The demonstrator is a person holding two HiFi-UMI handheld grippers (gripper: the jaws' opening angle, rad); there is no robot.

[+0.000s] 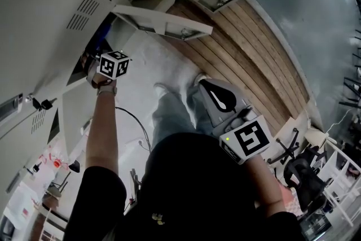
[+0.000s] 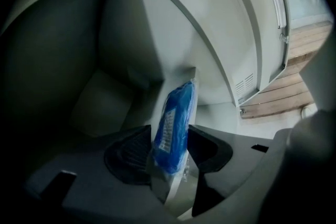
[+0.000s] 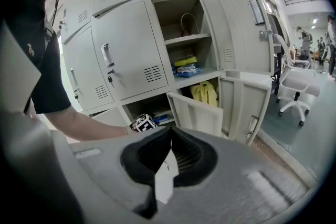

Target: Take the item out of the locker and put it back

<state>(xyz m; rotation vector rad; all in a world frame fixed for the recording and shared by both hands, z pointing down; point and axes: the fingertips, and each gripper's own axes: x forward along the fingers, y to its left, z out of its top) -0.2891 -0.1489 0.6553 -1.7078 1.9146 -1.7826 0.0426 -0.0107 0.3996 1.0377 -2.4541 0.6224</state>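
A blue packet with a white label point(image 2: 176, 123) stands on edge inside the low locker compartment point(image 2: 105, 107), leaning on its pale inner wall. My left gripper point(image 2: 170, 140) reaches into that compartment with the packet between its jaws; the jaws stand apart and the pads do not seem to press on it. In the head view only the left gripper's marker cube point(image 1: 114, 64) shows at the locker opening. My right gripper point(image 3: 169, 134) hangs back from the lockers, shut with nothing in it, and shows by my right side point(image 1: 204, 85).
The low locker's door point(image 1: 161, 21) stands open toward me. A yellow cloth point(image 3: 205, 93) lies in the neighbouring open locker, with folded items point(image 3: 186, 68) on the shelf above. A wooden floor strip point(image 1: 248, 48) runs to the right. A white office chair point(image 3: 296, 86) stands further right.
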